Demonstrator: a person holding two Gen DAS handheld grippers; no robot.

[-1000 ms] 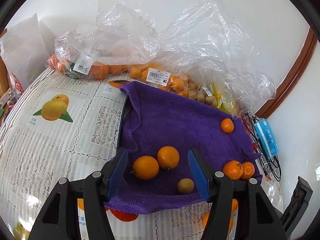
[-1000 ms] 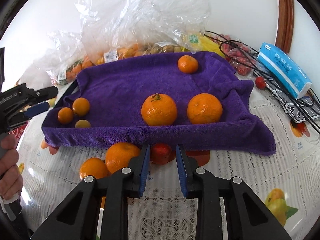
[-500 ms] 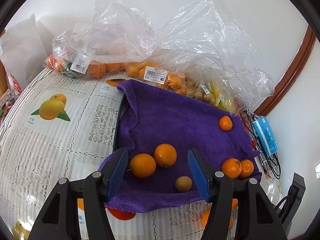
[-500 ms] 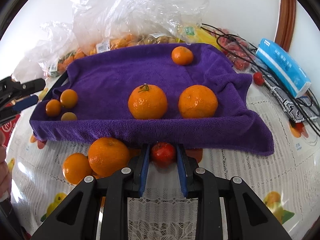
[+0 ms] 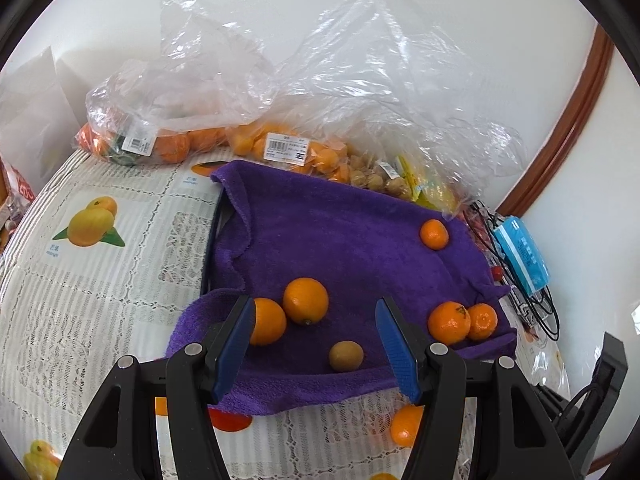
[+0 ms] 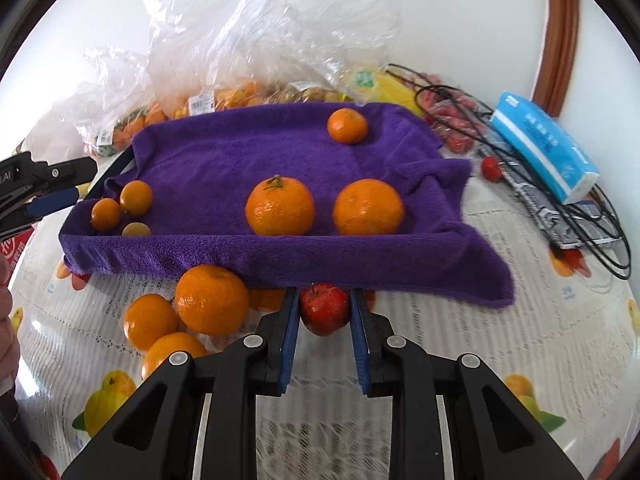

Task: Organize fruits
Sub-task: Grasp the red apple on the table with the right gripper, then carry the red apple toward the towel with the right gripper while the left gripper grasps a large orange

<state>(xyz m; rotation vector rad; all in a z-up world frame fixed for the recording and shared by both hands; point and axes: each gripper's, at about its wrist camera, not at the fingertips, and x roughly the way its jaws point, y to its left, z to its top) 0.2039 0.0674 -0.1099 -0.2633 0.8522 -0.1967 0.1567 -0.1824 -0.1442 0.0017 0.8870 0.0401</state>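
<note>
Looking through the left wrist view, the left gripper [image 5: 316, 344] hangs spread and empty at lower centre, above the near edge of the purple towel [image 5: 340, 240]; two oranges [image 5: 306, 300] sit between its blue pads, a small brownish fruit [image 5: 346, 355] lies just below them, and a pair of mandarins [image 5: 449, 323] rests at the towel's right edge; bagged fruit [image 5: 280, 148] is heaped along the upper middle against the wall.

Turning to the right wrist view, the right gripper [image 6: 325, 312] is pressed onto a small red fruit [image 6: 325, 309] at lower centre, just in front of the towel's hanging hem; the pads touch both its flanks; three loose oranges [image 6: 211, 298] cluster on the tablecloth [image 6: 480, 320] to the lower left, touching one another.

Judging from this, the step is lifting the red fruit onto the towel; it looks smooth and round, so the pinch should stay across its widest part, the lift should go straight up to clear the hem before moving forward, and the release should come low over a bare patch of towel so that it does not roll into the mandarins.
</note>
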